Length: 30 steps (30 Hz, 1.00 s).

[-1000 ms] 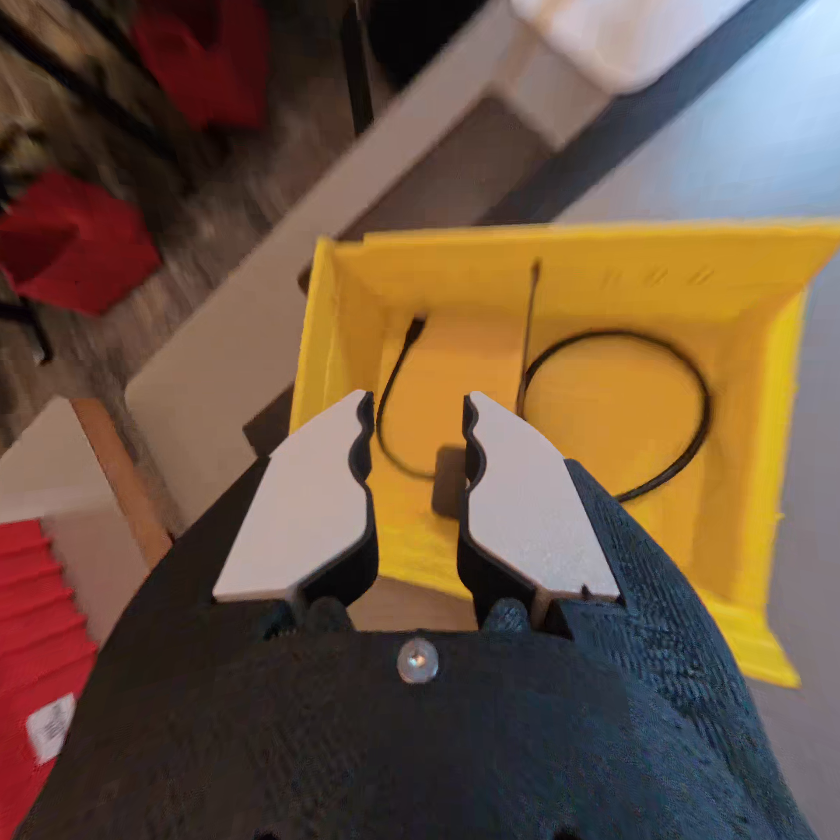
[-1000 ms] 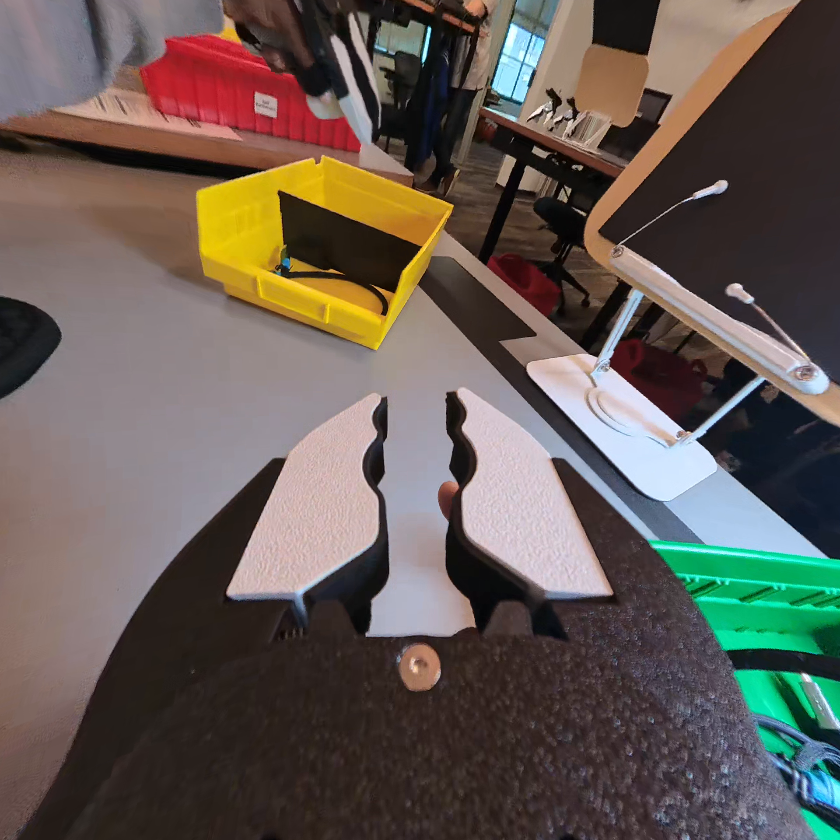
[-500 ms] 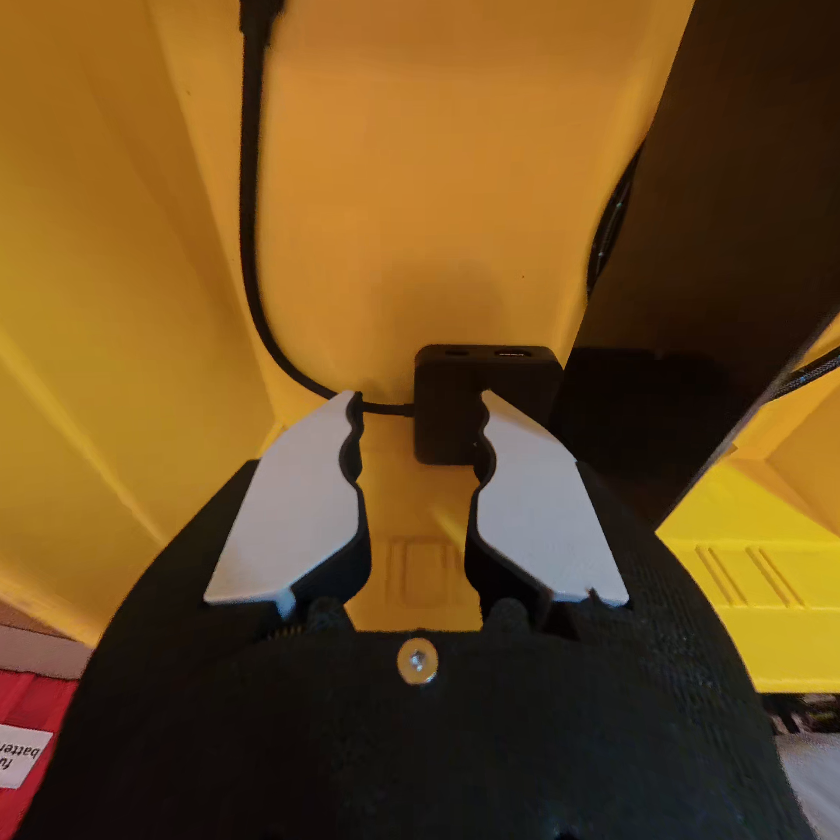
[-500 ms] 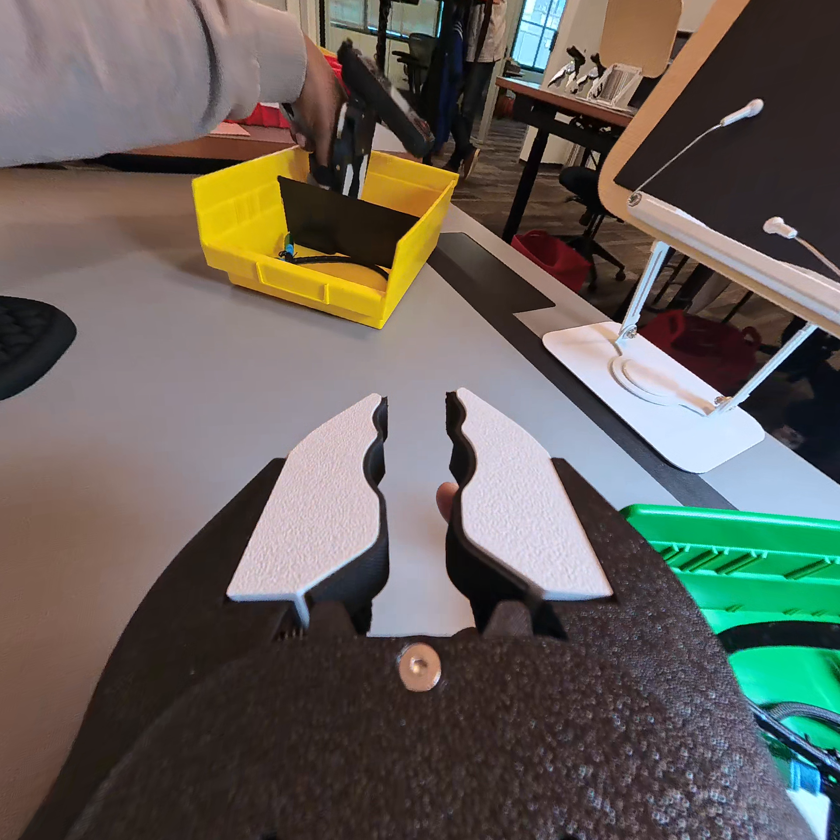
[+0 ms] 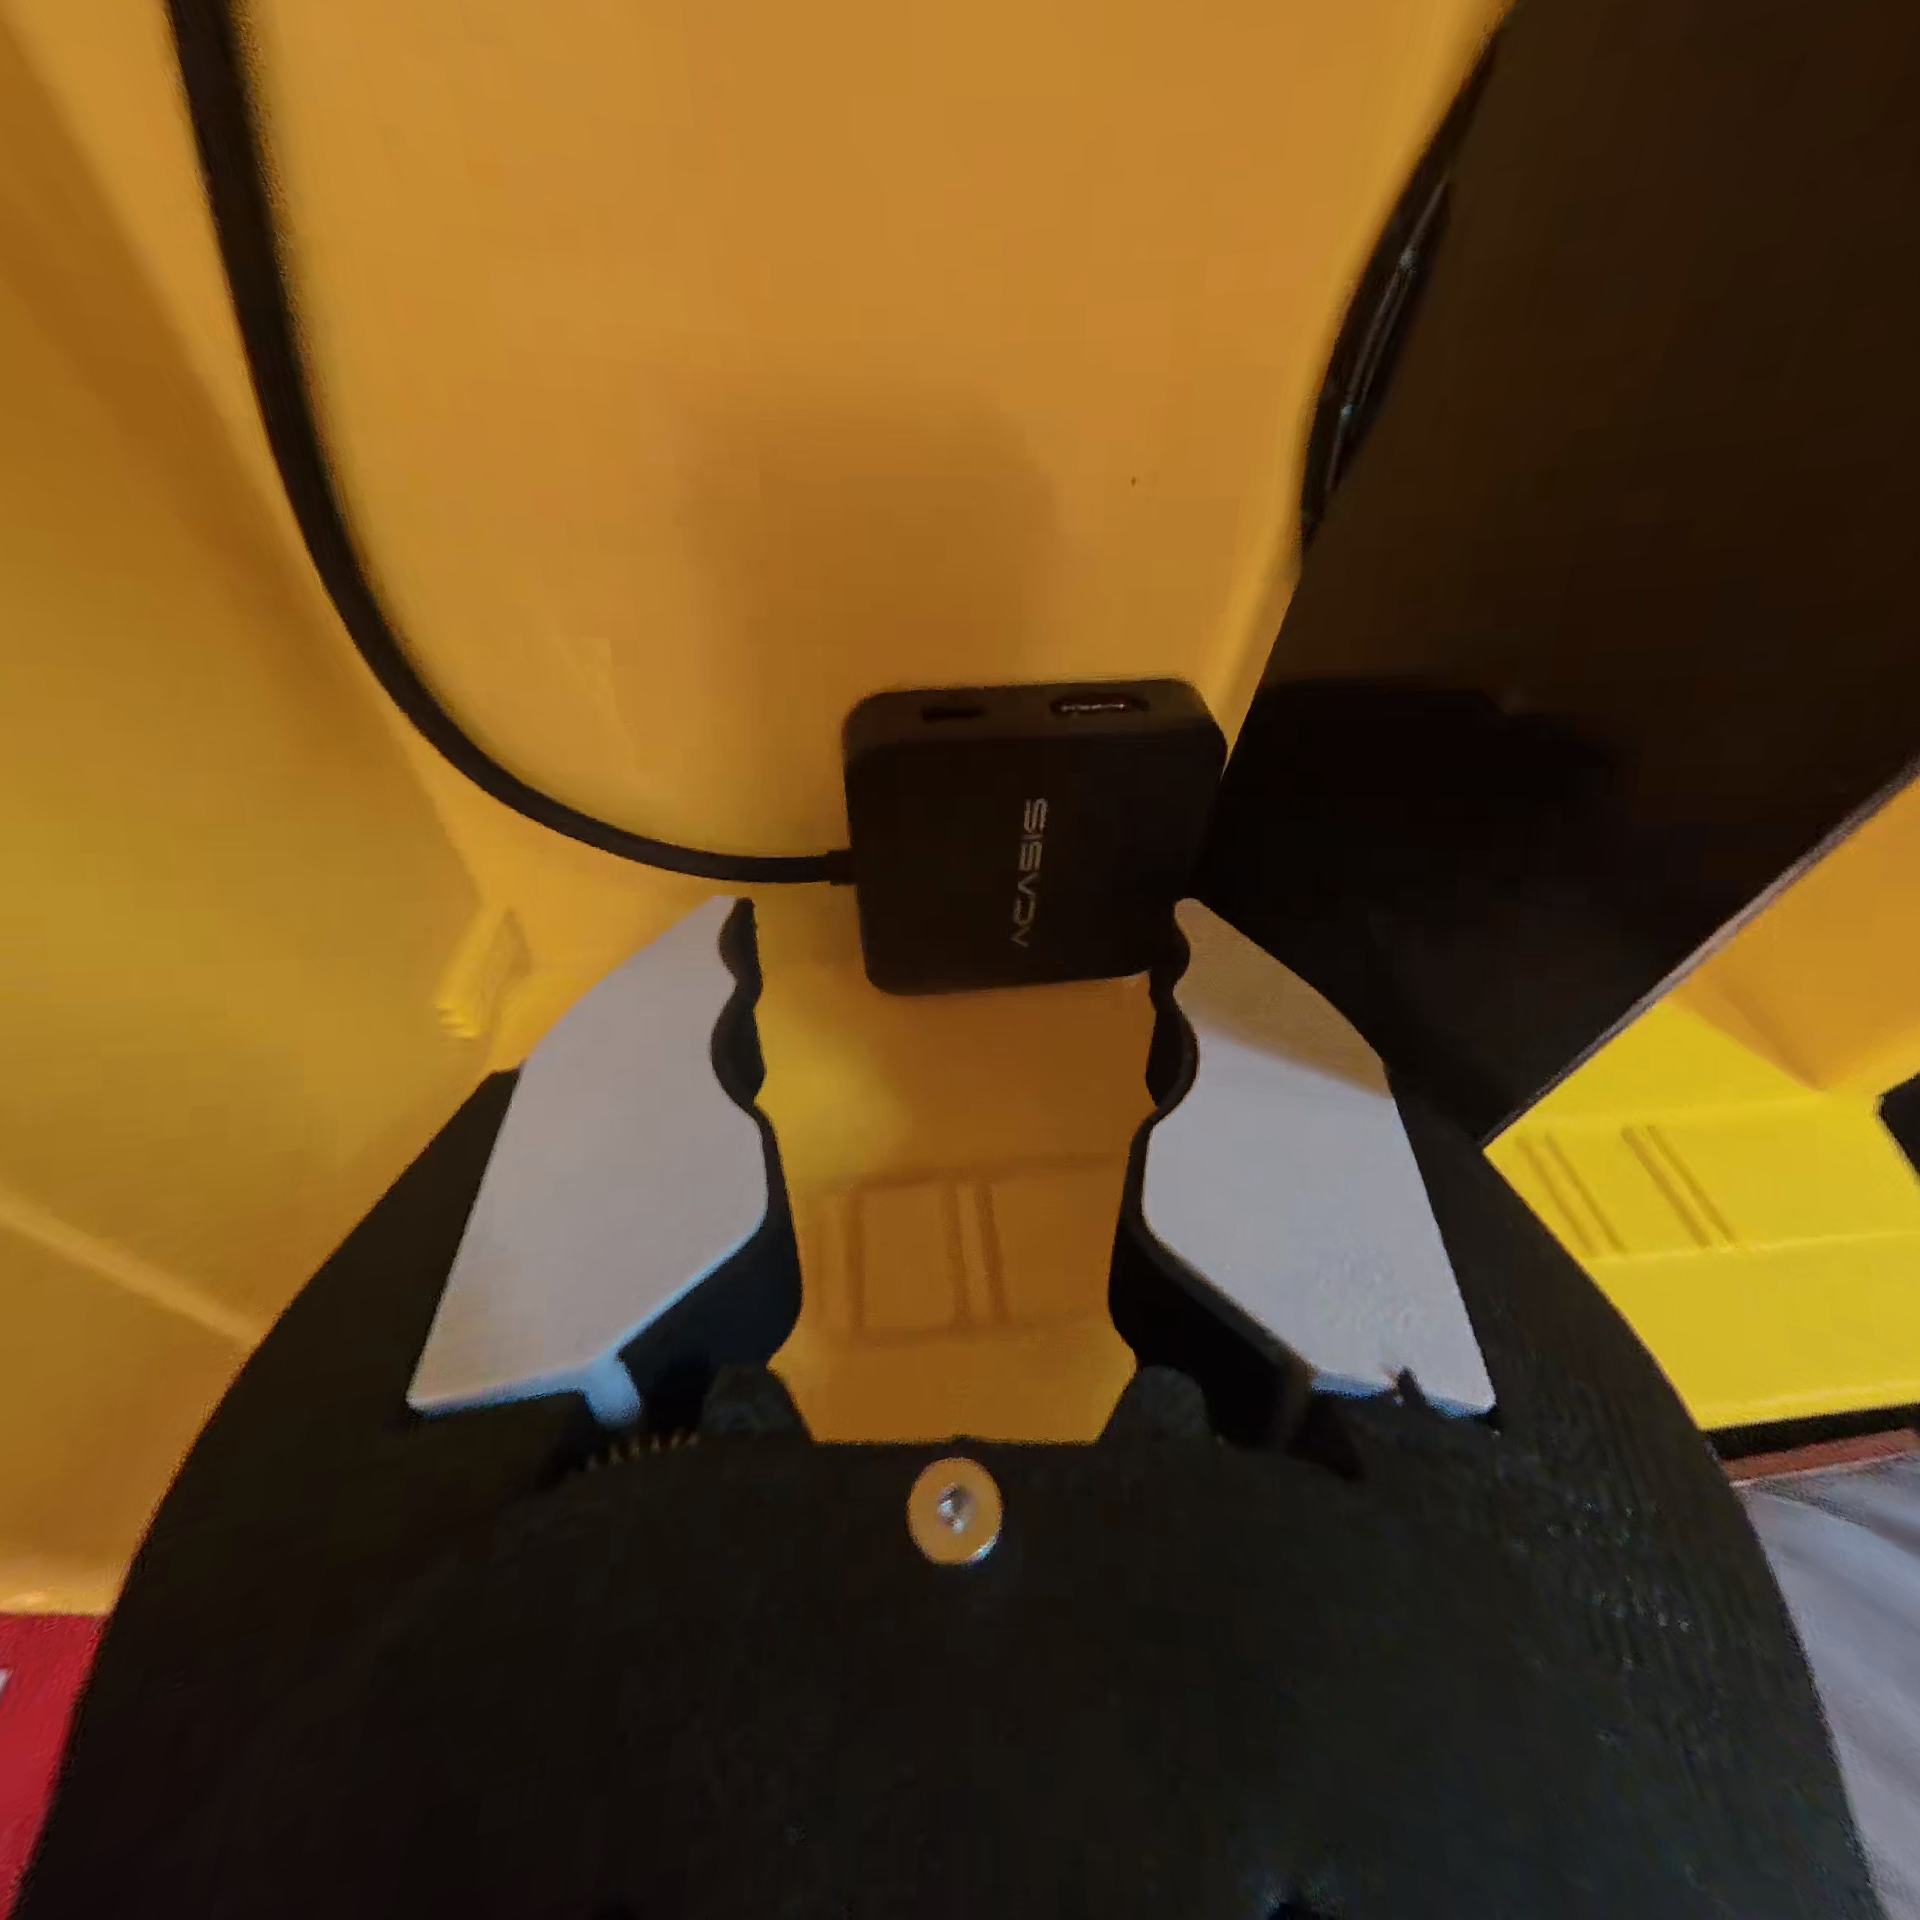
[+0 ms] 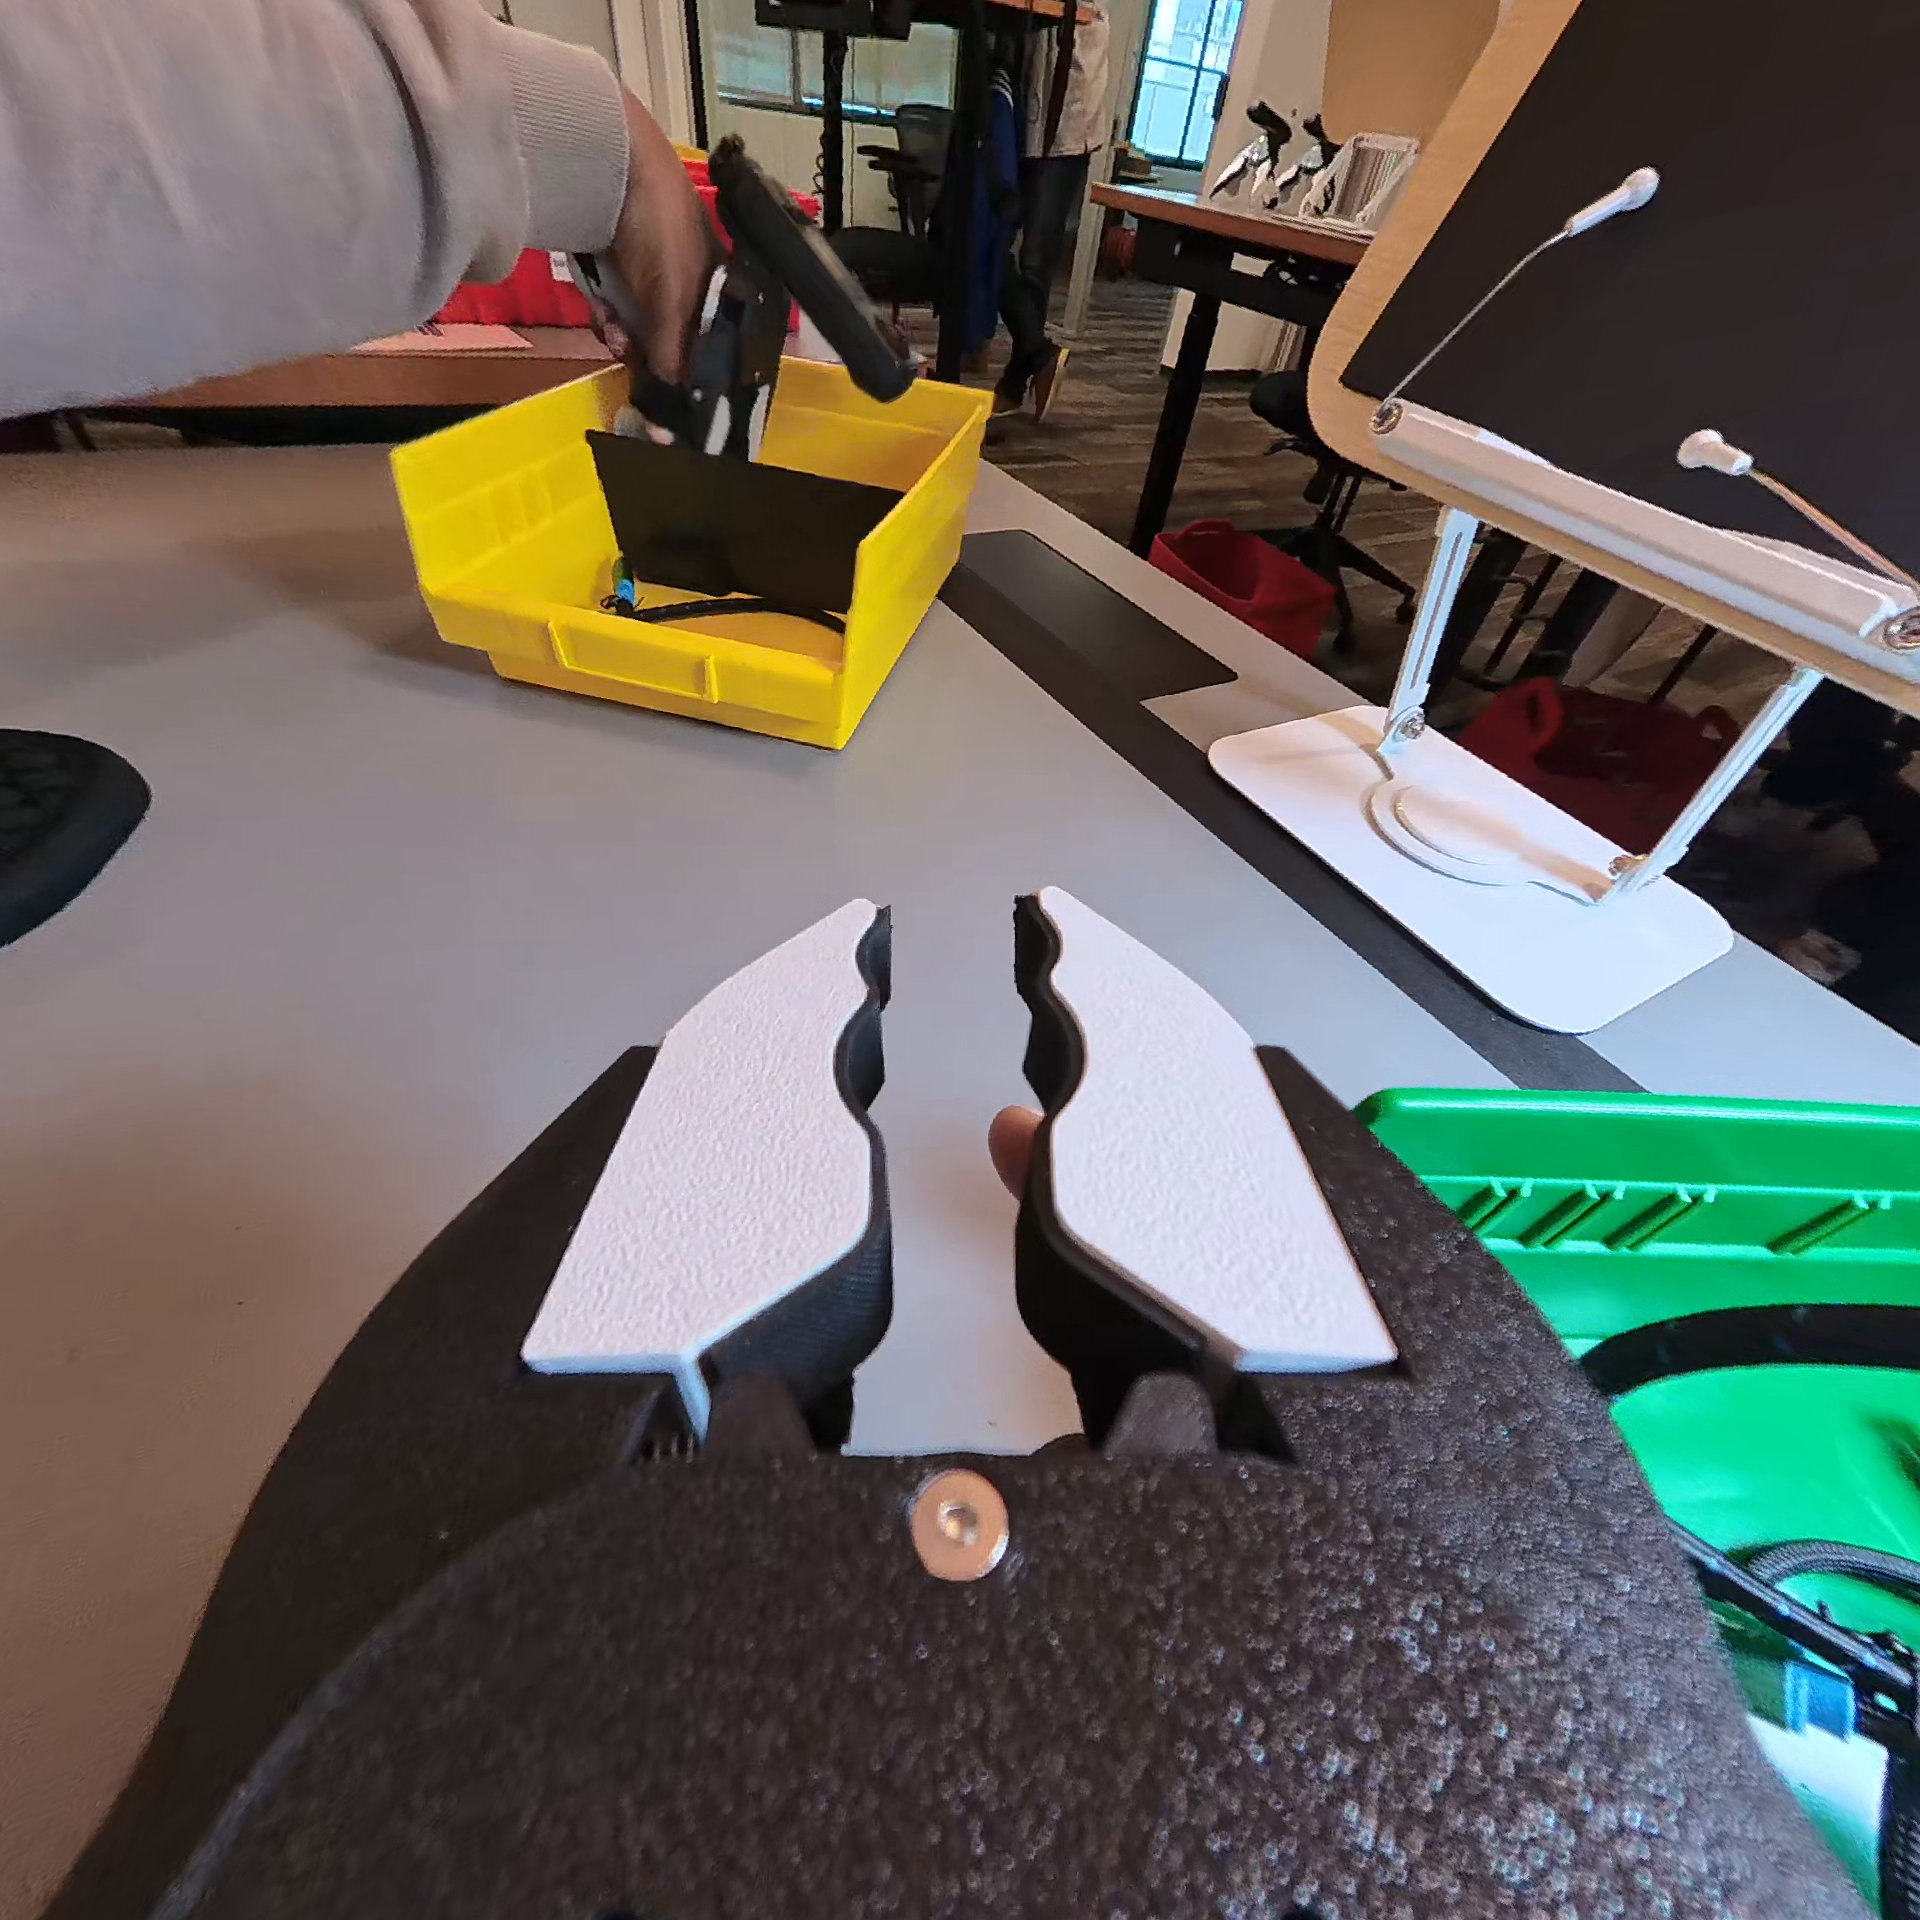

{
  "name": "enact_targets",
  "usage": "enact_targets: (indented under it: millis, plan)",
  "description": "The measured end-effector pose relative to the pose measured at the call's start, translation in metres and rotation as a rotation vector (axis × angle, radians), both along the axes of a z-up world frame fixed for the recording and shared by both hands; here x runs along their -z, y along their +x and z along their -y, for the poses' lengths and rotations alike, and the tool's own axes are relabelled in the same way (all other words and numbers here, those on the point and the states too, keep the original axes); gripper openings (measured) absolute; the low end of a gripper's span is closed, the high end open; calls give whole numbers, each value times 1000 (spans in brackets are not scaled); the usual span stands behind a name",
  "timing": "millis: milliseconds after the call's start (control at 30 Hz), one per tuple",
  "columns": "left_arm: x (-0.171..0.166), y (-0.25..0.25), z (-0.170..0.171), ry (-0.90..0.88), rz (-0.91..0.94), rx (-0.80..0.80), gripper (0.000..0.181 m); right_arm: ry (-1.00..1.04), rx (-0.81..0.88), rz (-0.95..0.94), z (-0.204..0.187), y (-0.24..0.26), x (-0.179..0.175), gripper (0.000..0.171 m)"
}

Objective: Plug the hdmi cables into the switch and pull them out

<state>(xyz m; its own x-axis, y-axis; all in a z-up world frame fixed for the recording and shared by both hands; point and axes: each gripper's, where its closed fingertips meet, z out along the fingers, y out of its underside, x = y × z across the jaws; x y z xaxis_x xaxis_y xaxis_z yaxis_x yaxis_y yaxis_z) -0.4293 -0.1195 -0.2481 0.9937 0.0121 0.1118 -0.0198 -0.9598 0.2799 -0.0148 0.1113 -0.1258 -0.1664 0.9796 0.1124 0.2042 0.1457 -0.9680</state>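
Wider left fingers (image 5: 644,1143) (around switch (image 5: 1029,842))

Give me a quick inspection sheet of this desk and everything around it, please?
Surface: smooth grey tabletop with a dark strip along its far edge.
Job's things: small square black switch box lying on the floor of the yellow plastic bin, its two end ports empty.
Clutter: black divider panel standing in the bin; green plastic bin; white tablet stand.
Grippers: left gripper open, reaching into the yellow bin just short of the switch box; right gripper open, empty, over the tabletop.
Cables: thin black cable running from the switch box's side.
Surroundings: desks, office chairs, red bins behind.
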Motion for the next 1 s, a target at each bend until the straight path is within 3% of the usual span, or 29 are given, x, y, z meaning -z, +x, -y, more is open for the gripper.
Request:
enact_targets:
  millis: [267,400,667,1000]
  plan:
    - [4,4,-3,73,-20,12,67,91,119,-11,-12,-2,0,23]
    - [3,0,-4,109,-42,31,53,87,150,-16,-16,-1,-2,23]
    - [4,-7,-5,68,-80,58,67,81,164,-1,-20,-2,4,23]
    - [5,1,-7,81,-31,118,67,61,155,-2,-21,-2,4,23]
